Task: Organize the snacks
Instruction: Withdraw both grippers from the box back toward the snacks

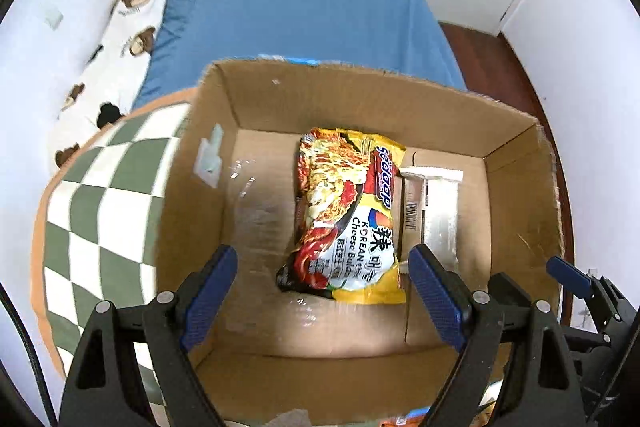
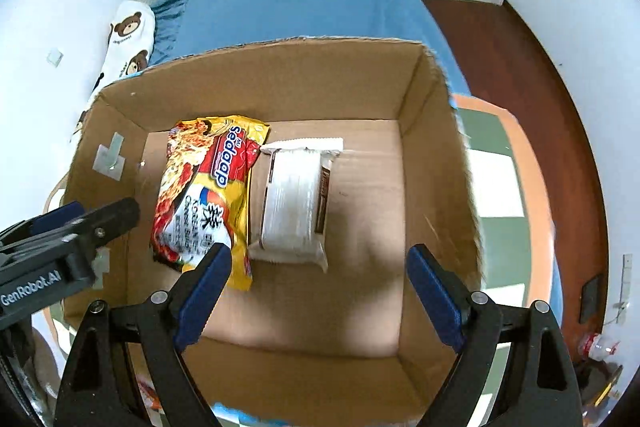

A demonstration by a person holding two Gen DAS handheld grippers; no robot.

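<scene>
Right wrist view alone shows the white packet whole, beside the noodle packet on the cardboard box floor. Both left gripper and right gripper hang released, empty.

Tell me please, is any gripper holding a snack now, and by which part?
Nothing is held. The left gripper and right gripper are open above the cardboard box; the noodle packet and white packet lie inside.

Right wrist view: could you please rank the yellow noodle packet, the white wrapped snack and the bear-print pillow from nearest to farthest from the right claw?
1. Yellow noodle packet, in the box, its near corner beside the right claw's left finger.
2. White wrapped snack, mid-box, slightly farther.
3. Bear-print pillow, beyond the box, far left.
</scene>
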